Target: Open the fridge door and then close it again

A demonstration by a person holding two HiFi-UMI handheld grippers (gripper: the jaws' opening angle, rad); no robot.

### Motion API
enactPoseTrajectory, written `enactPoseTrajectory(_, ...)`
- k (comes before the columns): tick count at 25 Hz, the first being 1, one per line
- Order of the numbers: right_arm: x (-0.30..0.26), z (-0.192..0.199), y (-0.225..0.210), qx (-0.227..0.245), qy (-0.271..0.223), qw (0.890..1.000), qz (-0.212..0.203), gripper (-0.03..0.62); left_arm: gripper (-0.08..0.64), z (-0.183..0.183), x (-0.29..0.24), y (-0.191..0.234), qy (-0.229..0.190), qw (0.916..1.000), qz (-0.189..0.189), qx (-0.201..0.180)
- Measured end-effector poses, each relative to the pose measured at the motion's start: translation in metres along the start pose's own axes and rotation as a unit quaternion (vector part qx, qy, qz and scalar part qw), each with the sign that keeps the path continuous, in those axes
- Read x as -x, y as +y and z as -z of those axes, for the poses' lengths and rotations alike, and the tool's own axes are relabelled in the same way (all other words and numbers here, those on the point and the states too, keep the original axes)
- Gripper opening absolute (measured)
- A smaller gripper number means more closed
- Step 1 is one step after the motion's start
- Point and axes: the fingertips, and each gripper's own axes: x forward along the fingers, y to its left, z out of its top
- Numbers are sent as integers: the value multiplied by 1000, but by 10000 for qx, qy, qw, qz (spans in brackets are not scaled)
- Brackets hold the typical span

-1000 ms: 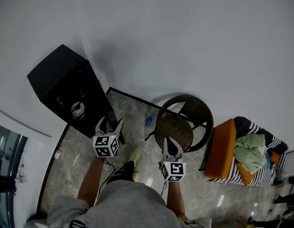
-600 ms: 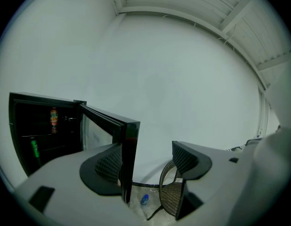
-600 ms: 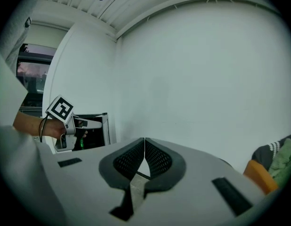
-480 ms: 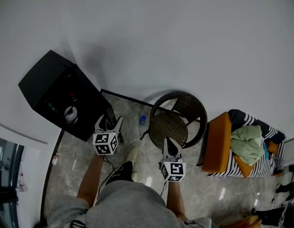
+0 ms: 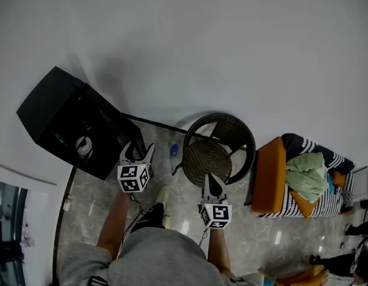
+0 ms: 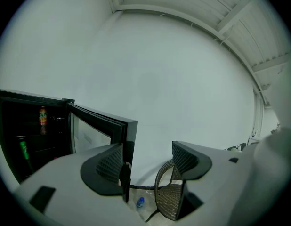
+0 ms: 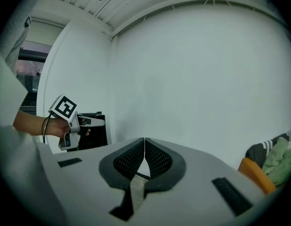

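Mini fridge (image 5: 50, 115) on floor, left of wicker chair (image 5: 217, 151). Fridge door (image 5: 131, 137) stands open. Over last second left gripper (image 5: 138, 150) kept by door's free edge, spread wide, gripping nothing. Right gripper (image 5: 211, 179) pinched closed, empty. Opening looks done; closing next.

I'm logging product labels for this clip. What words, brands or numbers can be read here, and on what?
No text is legible here.
The bottle in the fridge: label too small and blurred to read.
The marker cubes: black-and-white square patterns only, no letters or numbers.
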Motion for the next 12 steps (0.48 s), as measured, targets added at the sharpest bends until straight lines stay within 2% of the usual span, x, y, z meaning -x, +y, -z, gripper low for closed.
enactPoseTrajectory(12, -1, 0, -6, -22, 22, 10000, 95, 25, 325, -2, -14, -9, -2, 9997, 222, 44)
